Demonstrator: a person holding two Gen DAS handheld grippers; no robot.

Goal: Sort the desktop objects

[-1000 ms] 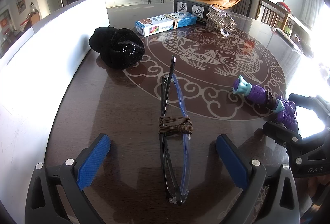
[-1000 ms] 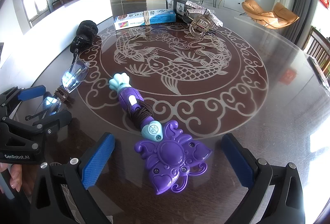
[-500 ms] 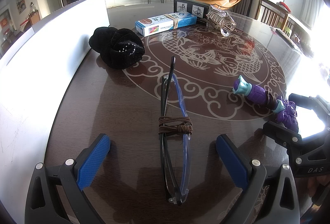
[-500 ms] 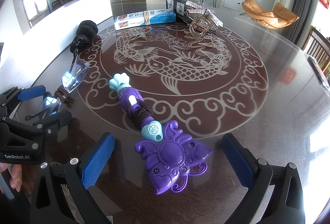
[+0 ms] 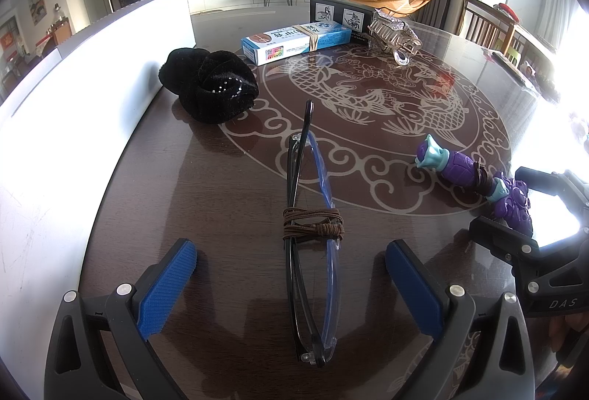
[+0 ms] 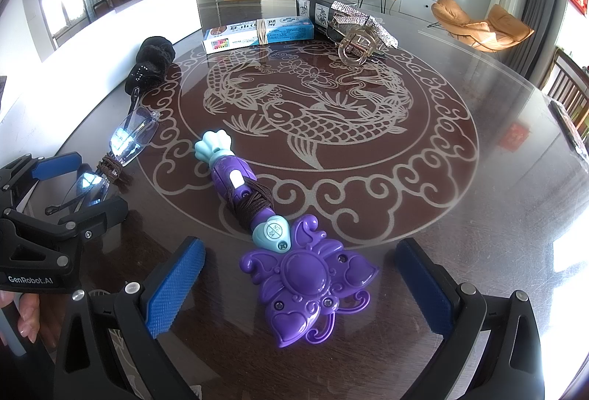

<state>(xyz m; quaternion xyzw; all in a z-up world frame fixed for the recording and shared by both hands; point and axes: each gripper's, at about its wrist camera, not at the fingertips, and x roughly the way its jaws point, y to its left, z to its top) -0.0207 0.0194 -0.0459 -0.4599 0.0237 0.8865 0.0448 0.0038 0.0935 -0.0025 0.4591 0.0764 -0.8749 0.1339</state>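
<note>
Two hand-held grippers rest low over a dark round table [image 5: 228, 186] inlaid with a pale fish motif; compared with the frames taken half a second and one second earlier, nothing on the table has shifted and neither gripper has changed position or opening. The left gripper [image 5: 291, 271] stands released, its blue-padded fingers [image 5: 167, 284] spread wide on either side of a folded pair of glasses [image 5: 311, 252], which lies on the table between them without touching either pad; a brown cord [image 5: 313, 225] is wound around the folded frame. The right gripper [image 6: 300, 289] is likewise released, its blue pads well apart, with the flower-shaped head of a purple toy wand [image 6: 279, 245] lying on the table between them, untouched; the wand's teal-tipped handle points away toward the table's centre, and dark cord is wrapped about its shaft. In the right wrist view the left gripper appears at the left edge beside the glasses, with fingertips of a hand [image 6: 27, 317] showing below it. Farther off lie a black velvet scrunchie [image 5: 208, 88] near the white wall panel, a blue and white box [image 5: 294, 41] bound with a rubber band, a black box [image 5: 338, 15] just behind it, and a glittery hair claw [image 5: 395, 33] beside them.
</note>
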